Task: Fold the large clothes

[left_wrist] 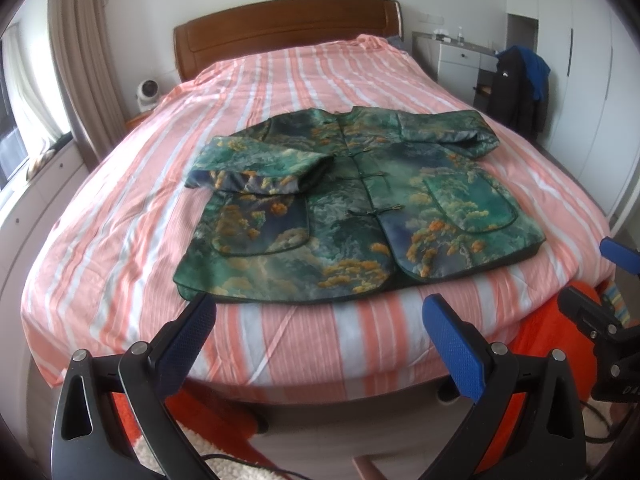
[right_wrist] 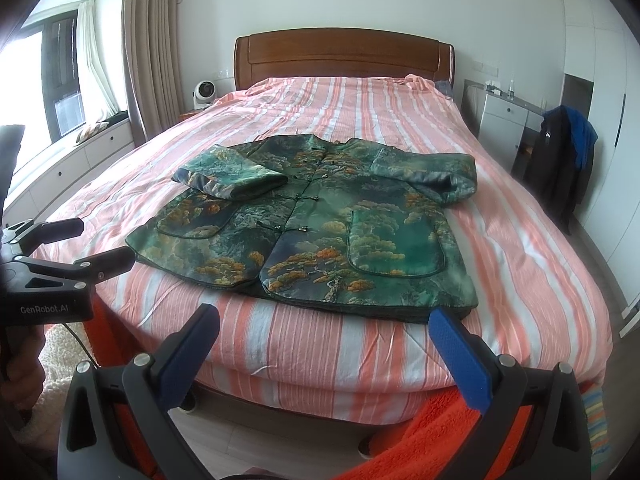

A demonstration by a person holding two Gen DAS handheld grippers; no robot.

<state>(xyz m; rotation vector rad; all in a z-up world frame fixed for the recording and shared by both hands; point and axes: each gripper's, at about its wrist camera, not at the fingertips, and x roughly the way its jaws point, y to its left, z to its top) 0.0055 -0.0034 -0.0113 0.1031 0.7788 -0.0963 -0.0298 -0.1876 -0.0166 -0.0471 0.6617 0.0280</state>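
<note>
A green padded jacket (left_wrist: 352,204) with orange tree print and knot buttons lies face up on the striped bed, hem toward me. Its two sleeves are folded in across the chest; the one on the left (left_wrist: 260,168) rests on the front panel. In the right wrist view the same jacket (right_wrist: 316,224) lies mid-bed. My left gripper (left_wrist: 320,312) hovers open just short of the hem, nothing between its blue pads. My right gripper (right_wrist: 324,324) is open too, off the bed's foot edge near the hem's right corner. Each gripper shows at the edge of the other's view.
The bed (left_wrist: 280,92) has a pink and white striped cover and a wooden headboard (right_wrist: 344,56). An orange rug (right_wrist: 440,432) lies at the foot. A small fan (right_wrist: 204,94) stands at left, a chair with dark clothes (right_wrist: 560,156) at right, beside white cabinets.
</note>
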